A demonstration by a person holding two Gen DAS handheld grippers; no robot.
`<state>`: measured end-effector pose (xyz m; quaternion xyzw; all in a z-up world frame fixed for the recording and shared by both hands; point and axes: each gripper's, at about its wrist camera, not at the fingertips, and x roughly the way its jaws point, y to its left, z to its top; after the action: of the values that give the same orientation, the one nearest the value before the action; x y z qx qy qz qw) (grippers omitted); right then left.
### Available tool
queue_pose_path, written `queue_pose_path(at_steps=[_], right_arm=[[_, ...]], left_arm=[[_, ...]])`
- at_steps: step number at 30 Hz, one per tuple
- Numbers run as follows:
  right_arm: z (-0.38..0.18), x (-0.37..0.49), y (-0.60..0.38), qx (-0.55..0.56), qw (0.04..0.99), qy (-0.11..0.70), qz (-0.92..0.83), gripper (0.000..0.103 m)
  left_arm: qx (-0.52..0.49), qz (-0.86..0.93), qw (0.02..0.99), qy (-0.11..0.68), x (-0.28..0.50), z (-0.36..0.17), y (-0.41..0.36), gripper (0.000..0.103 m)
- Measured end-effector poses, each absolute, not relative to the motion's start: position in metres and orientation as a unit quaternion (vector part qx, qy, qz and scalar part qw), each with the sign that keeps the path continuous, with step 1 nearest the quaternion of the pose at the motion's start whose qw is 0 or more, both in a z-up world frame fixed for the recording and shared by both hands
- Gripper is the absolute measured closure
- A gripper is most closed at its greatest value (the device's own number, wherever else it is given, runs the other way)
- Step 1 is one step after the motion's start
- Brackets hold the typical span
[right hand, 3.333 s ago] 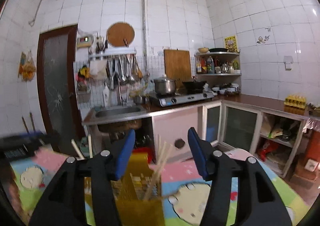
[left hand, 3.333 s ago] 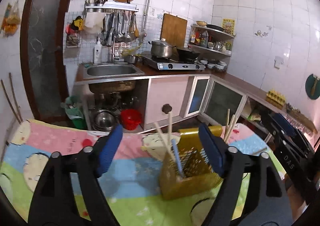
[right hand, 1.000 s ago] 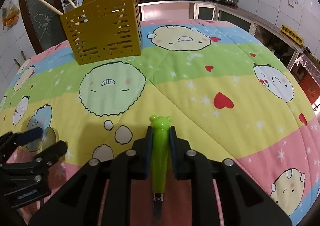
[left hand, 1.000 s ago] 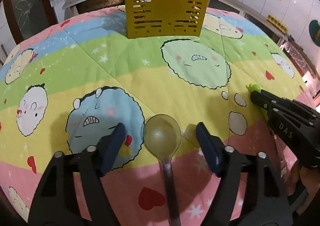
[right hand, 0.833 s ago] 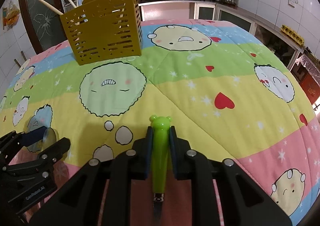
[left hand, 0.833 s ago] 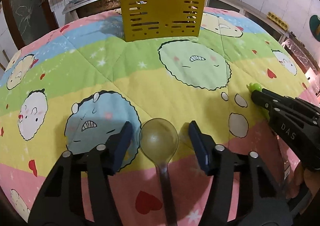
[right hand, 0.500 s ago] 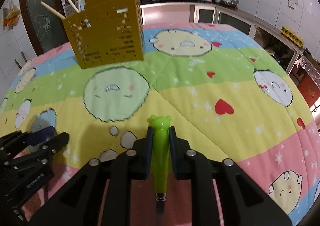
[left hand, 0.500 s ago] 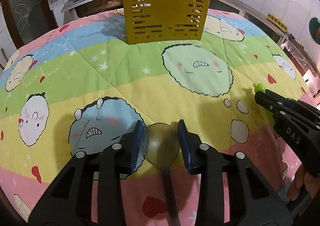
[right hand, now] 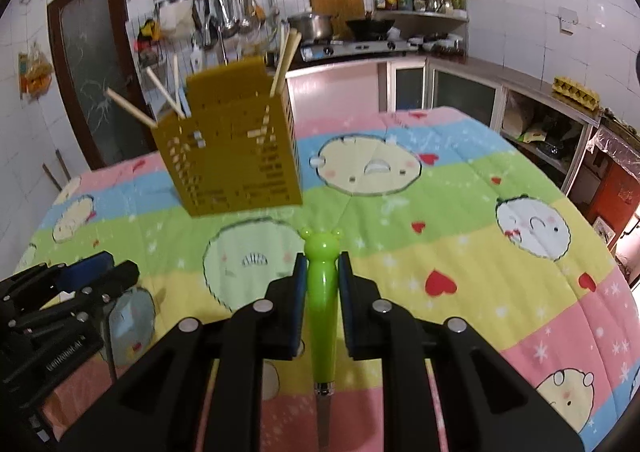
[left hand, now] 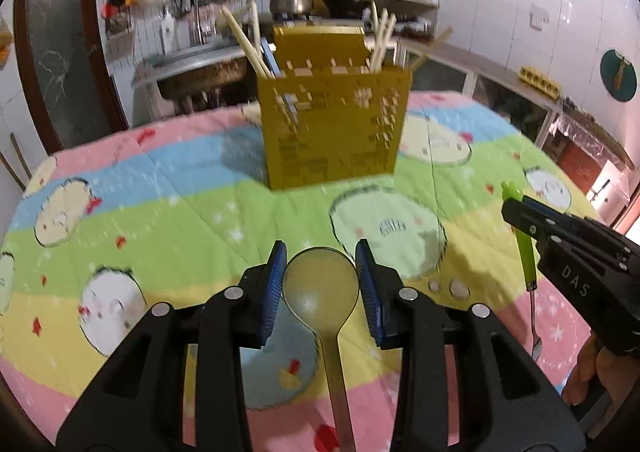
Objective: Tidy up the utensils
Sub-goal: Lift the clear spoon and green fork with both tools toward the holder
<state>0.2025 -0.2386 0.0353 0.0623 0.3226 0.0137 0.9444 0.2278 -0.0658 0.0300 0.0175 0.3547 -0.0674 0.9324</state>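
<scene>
While the left wrist view looked across the cartoon-print cloth (left hand: pixel 192 212) on the tabletop, this much showed:
Left hand-held gripper (left hand: pixel 321 284): blue pads closed narrow against both sides of the spoon (left hand: pixel 322 288) bowl, holding it, handle running back toward the camera.
Yellow utensil basket (left hand: pixel 334 128): upright on the cloth well ahead of the spoon, chopsticks (left hand: pixel 246 40) sticking up out of it.
Right hand-held gripper (left hand: pixel 516 212): at the right edge, clamped on the green fork (left hand: pixel 524 248), frog-head end up, metal tines hanging down above the cloth.

From the right wrist view:
Right hand-held gripper (right hand: pixel 322 276): pads pressed tight on the green fork (right hand: pixel 322 292) handle, frog head poking out ahead, metal stem toward the camera.
Yellow utensil basket (right hand: pixel 236 160): ahead and left, standing on the cloth (right hand: pixel 460 252), chopsticks (right hand: pixel 286 60) leaning out of the top.
Left hand-held gripper (right hand: pixel 100 272): low at the left edge; its hold could not be told from here.
</scene>
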Motion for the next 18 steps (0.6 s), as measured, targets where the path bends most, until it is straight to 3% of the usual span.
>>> queue_pose_path(at_steps=[18], right_arm=[[0.074,0.202,-0.224,0.059,0.983,0.172,0.007,0.087]], left_arm=[[0.008,-0.065,0.966,0.250,0.243,0.069,-0.028,0.069]])
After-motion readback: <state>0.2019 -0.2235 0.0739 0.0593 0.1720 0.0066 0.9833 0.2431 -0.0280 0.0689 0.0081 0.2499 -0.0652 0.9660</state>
